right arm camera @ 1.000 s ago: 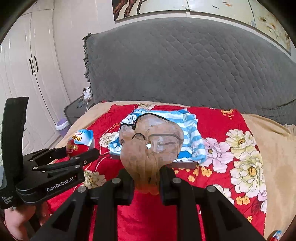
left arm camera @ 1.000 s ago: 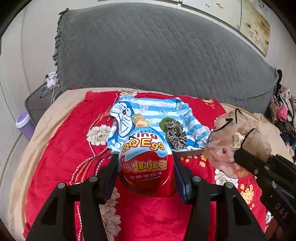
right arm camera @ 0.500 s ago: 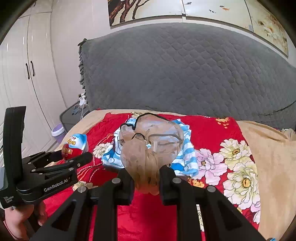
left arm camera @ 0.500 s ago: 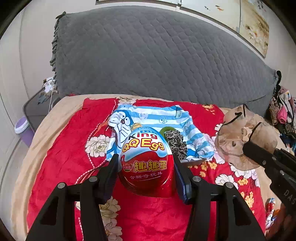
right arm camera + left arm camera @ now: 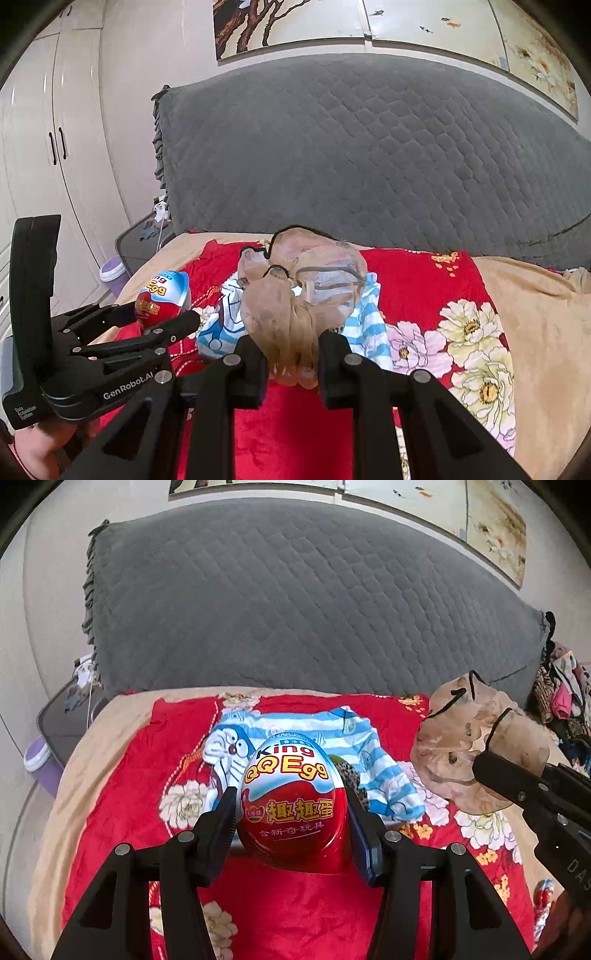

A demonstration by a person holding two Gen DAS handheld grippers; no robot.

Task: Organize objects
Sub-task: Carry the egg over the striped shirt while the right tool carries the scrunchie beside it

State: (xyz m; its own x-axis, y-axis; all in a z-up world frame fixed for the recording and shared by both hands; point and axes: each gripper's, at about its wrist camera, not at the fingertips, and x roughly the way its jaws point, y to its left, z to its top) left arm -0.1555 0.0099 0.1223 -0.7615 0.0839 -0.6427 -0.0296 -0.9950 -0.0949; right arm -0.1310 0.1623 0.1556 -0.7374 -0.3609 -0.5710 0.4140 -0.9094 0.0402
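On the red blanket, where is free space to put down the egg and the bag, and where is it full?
Bare red blanket lies left of the striped Doraemon cloth, toward the beige bed edge. More lies near the grippers, below the toy egg. In the right wrist view, the flowered part right of the cloth is free. The middle is crowded: the cloth with a leopard-print item on it.
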